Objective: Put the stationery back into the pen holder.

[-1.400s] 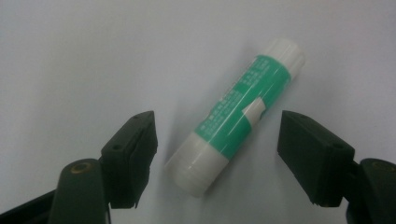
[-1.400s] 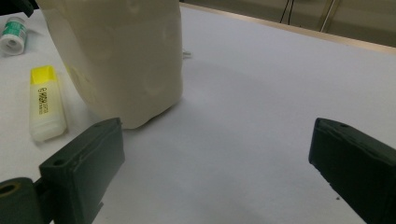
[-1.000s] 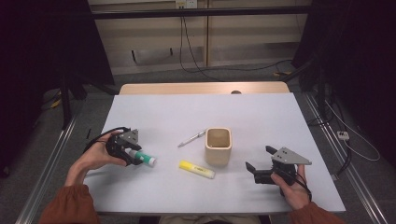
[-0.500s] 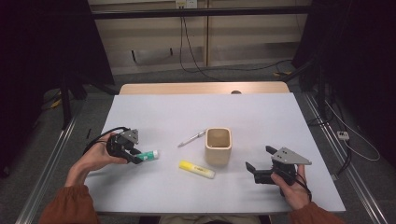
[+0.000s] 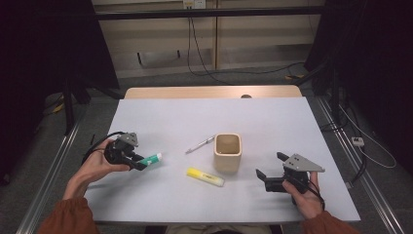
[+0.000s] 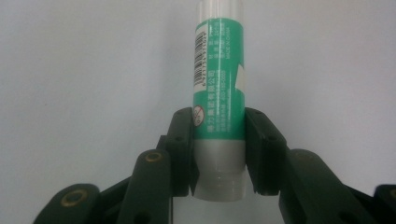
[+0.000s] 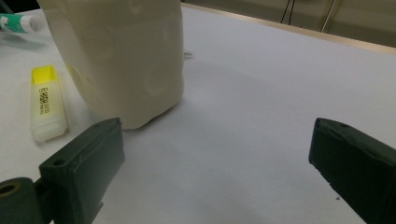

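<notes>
Near the tabletop's (image 5: 195,117) left edge, the left claw (image 6: 218,154) has just closed and is clamped on the green glue stick (image 6: 219,93). The right claw (image 5: 271,170), jaws apart, rests near the right edge beside the beige cup (image 5: 228,153).

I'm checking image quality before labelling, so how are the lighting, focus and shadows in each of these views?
High view: white table evenly lit, dark surroundings, objects small but sharp. Left gripper view: the green-and-white glue stick between the left hand-held gripper pads is sharp enough to show its barcode, background plain and slightly vignetted. Right gripper view: cream square cup looks soft, casting a faint shadow; the near black jaws are blurred.
</notes>
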A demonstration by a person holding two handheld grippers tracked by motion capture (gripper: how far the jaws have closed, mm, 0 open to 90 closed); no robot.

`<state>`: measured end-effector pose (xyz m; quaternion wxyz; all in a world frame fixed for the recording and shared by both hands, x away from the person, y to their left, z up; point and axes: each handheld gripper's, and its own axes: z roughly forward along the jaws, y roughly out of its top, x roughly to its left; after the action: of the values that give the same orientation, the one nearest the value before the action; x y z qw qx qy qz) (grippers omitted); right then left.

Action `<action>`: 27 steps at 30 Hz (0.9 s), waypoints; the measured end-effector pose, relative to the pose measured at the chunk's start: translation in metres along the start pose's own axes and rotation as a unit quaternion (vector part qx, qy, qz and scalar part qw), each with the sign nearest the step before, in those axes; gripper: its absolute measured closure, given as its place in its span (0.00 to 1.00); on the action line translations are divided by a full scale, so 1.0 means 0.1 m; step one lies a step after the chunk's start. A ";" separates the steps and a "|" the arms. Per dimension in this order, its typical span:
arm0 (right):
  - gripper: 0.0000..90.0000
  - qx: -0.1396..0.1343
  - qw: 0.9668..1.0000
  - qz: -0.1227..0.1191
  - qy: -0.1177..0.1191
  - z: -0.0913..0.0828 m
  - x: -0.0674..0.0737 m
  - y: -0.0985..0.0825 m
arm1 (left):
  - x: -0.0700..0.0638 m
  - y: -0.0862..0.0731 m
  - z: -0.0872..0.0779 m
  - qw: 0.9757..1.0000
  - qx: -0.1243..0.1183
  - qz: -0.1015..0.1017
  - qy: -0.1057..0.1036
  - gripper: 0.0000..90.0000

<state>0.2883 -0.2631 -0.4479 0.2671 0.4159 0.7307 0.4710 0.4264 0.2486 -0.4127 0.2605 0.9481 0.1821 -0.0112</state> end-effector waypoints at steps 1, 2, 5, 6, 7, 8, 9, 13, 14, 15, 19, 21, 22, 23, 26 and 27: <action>0.04 0.001 1.000 0.001 0.000 0.00 0.00 0.00 | -0.01 0.00 -0.02 1.000 -0.004 -0.001 -0.001 0.73; 0.04 0.001 1.000 0.001 0.000 0.00 0.00 0.00 | -0.02 0.00 -0.03 1.000 -0.010 -0.005 0.001 0.73; 0.04 0.001 1.000 0.001 0.000 0.01 0.00 0.00 | -0.04 0.01 -0.08 1.000 -0.023 -0.016 -0.001 0.73; 0.04 0.001 1.000 0.000 -0.001 0.01 0.00 0.00 | -0.06 0.01 -0.09 0.999 -0.027 -0.023 0.001 0.73; 0.04 0.001 1.000 0.000 -0.001 0.01 0.00 0.00 | -0.07 0.01 -0.09 0.999 -0.034 -0.027 0.000 0.73; 0.04 0.001 1.000 -0.001 -0.001 0.01 0.00 0.00 | -0.08 0.01 -0.10 0.999 -0.039 -0.033 -0.010 0.73; 0.04 0.000 1.000 0.000 -0.001 0.01 0.00 0.00 | -0.09 0.01 -0.10 0.998 -0.047 -0.036 -0.005 0.73; 0.04 0.001 1.000 0.000 0.000 0.01 0.00 0.00 | -0.13 -0.02 -0.15 0.997 -0.061 -0.045 -0.008 0.73; 0.04 0.001 1.000 -0.001 0.000 0.01 0.00 0.00 | -0.14 -0.03 -0.17 0.997 -0.065 -0.046 -0.006 0.73; 0.04 0.001 1.000 -0.001 0.000 0.01 0.01 0.00 | -0.15 -0.03 -0.19 0.996 -0.067 -0.051 -0.008 0.73; 0.04 0.001 1.000 -0.001 0.000 0.01 0.01 0.00 | -0.23 -0.04 -0.24 0.995 -0.080 -0.056 0.013 0.73; 0.04 0.002 1.000 -0.001 0.002 0.01 0.01 0.00 | -0.27 -0.05 -0.27 0.995 -0.083 -0.061 0.018 0.73; 0.04 0.001 1.000 -0.002 0.002 0.01 0.01 0.01 | -0.29 -0.05 -0.27 0.994 -0.085 -0.063 0.019 0.73; 0.04 0.000 1.000 -0.003 0.003 0.01 0.01 0.01 | -0.31 -0.06 -0.28 0.994 -0.088 -0.066 0.020 0.73; 0.04 0.000 1.000 -0.004 0.004 0.01 0.02 0.01 | -0.40 -0.09 -0.30 0.994 -0.090 -0.066 0.021 0.73; 0.04 0.000 1.000 -0.003 0.004 0.01 0.03 0.01 | -0.42 -0.09 -0.31 0.993 -0.090 -0.066 0.023 0.73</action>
<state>0.2884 -0.2598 -0.4471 0.2653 0.4118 0.7331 0.4718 0.3821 0.2567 -0.3856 0.3396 0.9066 0.2504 0.0098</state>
